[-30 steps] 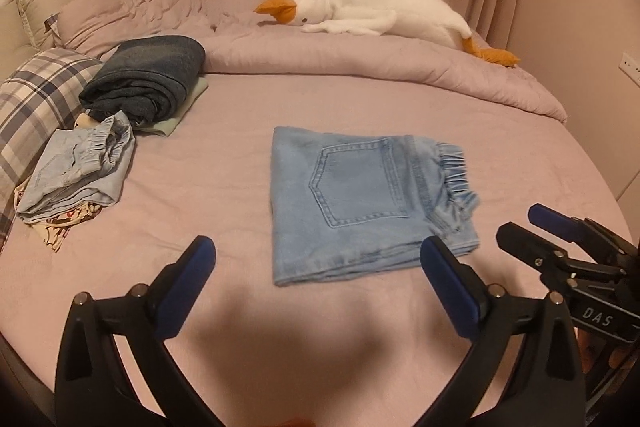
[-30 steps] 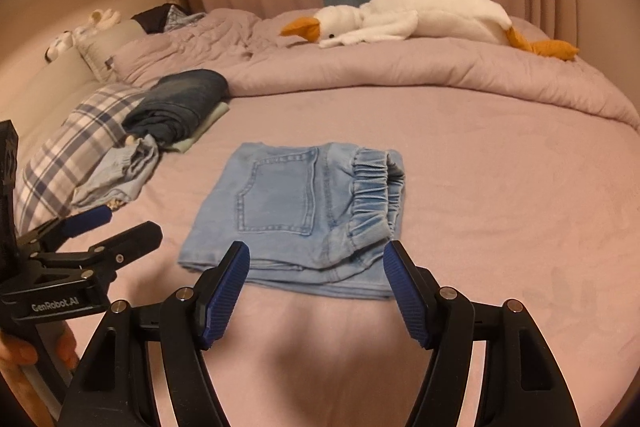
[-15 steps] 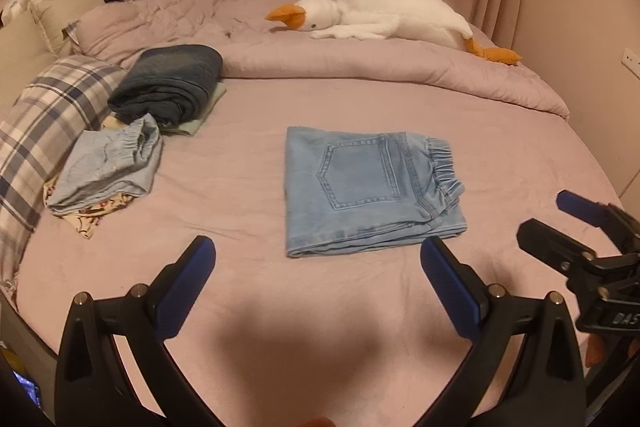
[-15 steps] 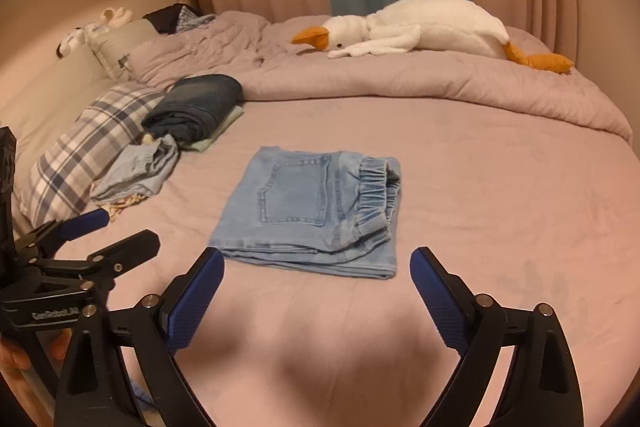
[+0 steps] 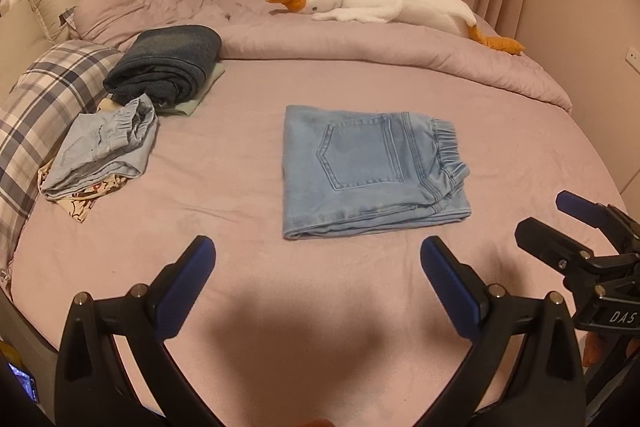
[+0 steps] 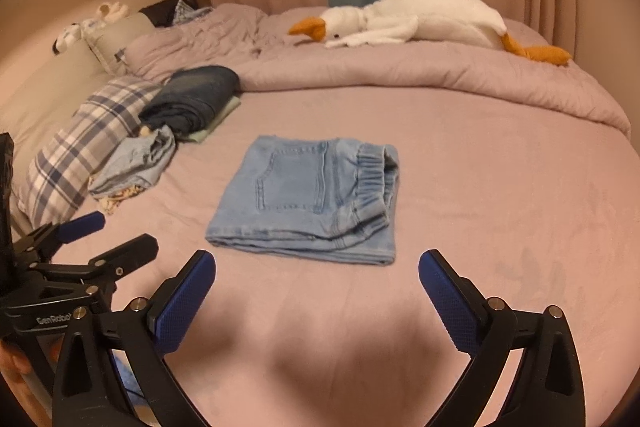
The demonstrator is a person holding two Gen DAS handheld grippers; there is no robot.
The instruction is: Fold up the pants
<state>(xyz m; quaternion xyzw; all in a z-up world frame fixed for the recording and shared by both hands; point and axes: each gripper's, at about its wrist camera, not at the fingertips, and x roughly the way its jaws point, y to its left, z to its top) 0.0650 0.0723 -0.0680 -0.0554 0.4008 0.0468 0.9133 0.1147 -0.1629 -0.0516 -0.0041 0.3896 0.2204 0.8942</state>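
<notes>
Light blue denim pants (image 5: 372,169) lie folded into a flat rectangle on the pink bed, back pocket up, elastic waistband at the right; they also show in the right wrist view (image 6: 312,197). My left gripper (image 5: 318,269) is open and empty, held back from the pants' near edge. My right gripper (image 6: 316,281) is open and empty, also short of the near edge. Each gripper shows at the side of the other's view: the right one (image 5: 568,227), the left one (image 6: 108,235).
At the left lie a dark folded denim roll (image 5: 166,65), a light blue folded garment (image 5: 106,151) on a patterned cloth, and a plaid pillow (image 5: 44,107). A bunched duvet (image 5: 380,51) with a white plush goose (image 5: 384,3) lines the back.
Both grippers have pulled back from the folded pants, which look smaller and farther. The right gripper's jaws have opened wider. The pants lie still.
</notes>
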